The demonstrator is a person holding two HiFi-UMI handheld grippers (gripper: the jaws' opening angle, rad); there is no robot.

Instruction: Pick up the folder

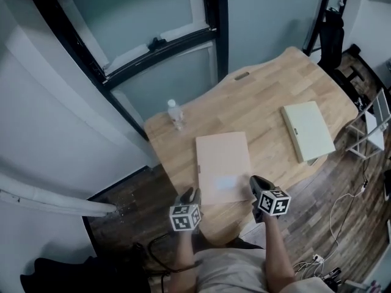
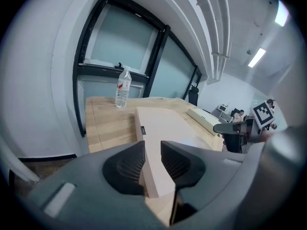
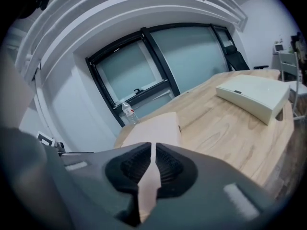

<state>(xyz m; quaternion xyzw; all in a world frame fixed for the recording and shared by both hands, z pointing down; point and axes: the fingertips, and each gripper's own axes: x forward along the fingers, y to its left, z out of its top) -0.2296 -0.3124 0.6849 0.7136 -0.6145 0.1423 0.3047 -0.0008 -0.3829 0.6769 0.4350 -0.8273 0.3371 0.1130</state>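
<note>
Half covering the folder's [image 1: 223, 166] near edge in the head view with the left gripper [image 1: 190, 195] and right gripper [image 1: 256, 183]; not telling from there whether touching it or just above. Cutting off both forearms at the bottom of that view. Filling the lower half of each gripper view with dark jaw housing. Blurring the label on the bottle [image 1: 176, 113] past reading.

Lying flat and closed, tan, at the near edge of a light wooden table [image 1: 275, 90]. Standing upright near the far left corner, by a black-framed window [image 1: 153, 41]. Sitting well apart on the right side: pale flat box [image 1: 308, 130]. Showing dark plank floor [image 1: 336, 182], cables [image 1: 342, 207] and a white rack [image 1: 374, 127] to the right.

Holding the left fingers [image 2: 127, 164] narrowly apart, with the folder's corner showing in the gap and no pad clearly pressing on it. Leaving only a thin slit between the right fingers [image 3: 136, 169], with a strip of folder showing through and nothing clamped.

Catching the right gripper's marker cube [image 2: 264, 113] and ceiling lights [image 2: 256, 56] only in the left gripper view. Showing the box's side wall only in the right gripper view, and the floor only in the head view.
</note>
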